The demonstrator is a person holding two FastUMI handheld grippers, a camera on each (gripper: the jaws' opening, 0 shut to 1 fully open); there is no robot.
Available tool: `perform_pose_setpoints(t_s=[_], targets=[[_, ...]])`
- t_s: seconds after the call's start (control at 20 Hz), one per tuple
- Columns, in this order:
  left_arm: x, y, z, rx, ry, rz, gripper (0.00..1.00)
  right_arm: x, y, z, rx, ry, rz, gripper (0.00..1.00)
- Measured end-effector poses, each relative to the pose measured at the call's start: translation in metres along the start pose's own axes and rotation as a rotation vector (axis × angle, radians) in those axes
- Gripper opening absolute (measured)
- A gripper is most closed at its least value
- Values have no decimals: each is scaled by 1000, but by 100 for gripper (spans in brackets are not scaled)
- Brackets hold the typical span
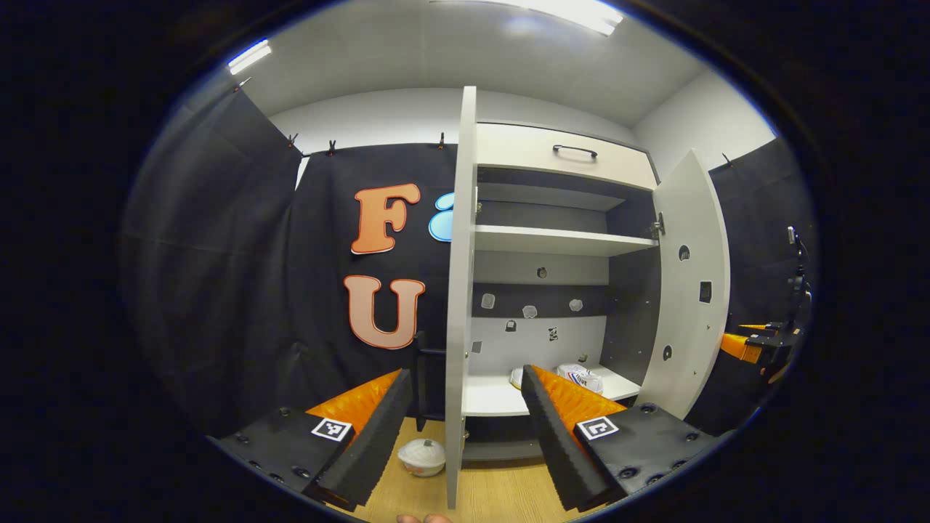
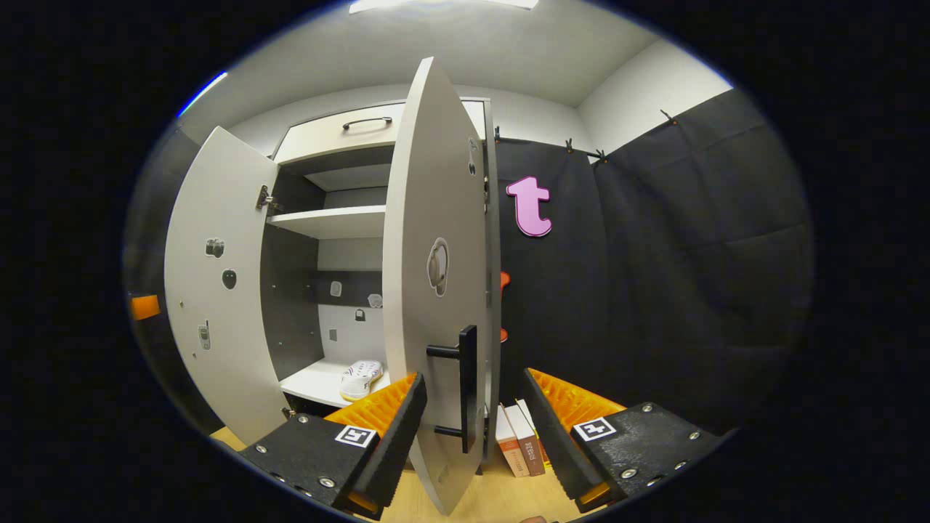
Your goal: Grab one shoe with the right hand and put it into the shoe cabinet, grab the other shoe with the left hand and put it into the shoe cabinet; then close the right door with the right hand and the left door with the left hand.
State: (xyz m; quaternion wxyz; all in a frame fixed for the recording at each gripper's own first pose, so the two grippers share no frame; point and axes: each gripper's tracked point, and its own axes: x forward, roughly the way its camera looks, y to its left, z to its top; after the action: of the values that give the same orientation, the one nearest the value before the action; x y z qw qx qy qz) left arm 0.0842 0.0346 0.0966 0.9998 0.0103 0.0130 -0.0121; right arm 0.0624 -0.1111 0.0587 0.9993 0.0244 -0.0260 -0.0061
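Note:
The shoe cabinet [image 1: 552,240] stands with both doors swung out. White shoes [image 1: 581,378] lie on its bottom shelf; in the right gripper view one white shoe [image 2: 361,378] shows there. My left gripper [image 1: 465,372] is open, its fingers on either side of the left door's [image 1: 459,290] front edge, not pressing it. The right door [image 1: 686,290] stands open farther off. My right gripper [image 2: 474,375] is open too, with the right door [image 2: 436,218] and its black handle [image 2: 465,385] between the fingers. The left door [image 2: 218,290] is open at the left.
A white bowl [image 1: 423,456] sits on the wooden floor by the left door's foot. Books [image 2: 519,443] stand on the floor right of the cabinet. Black cloth walls close in on both sides. The other gripper [image 1: 763,345] shows beyond the right door.

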Motion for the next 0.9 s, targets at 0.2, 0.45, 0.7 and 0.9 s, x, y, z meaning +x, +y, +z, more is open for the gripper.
perform_pose_setpoints(t_s=[0.2,0.45,0.7,0.9], targets=[[-14,29,-2,-1,4,45,96,14,30,-2,10,-10,51,83],[-29,62,-1,6,-9,115,96,47,60,-8,77,-13,96,88],[-39,95,-3,6,-5,188,96,86,94,-23,59,7,109,92],[-42,117,-8,1,14,235,96,108,96,-31,51,10,56,92]])
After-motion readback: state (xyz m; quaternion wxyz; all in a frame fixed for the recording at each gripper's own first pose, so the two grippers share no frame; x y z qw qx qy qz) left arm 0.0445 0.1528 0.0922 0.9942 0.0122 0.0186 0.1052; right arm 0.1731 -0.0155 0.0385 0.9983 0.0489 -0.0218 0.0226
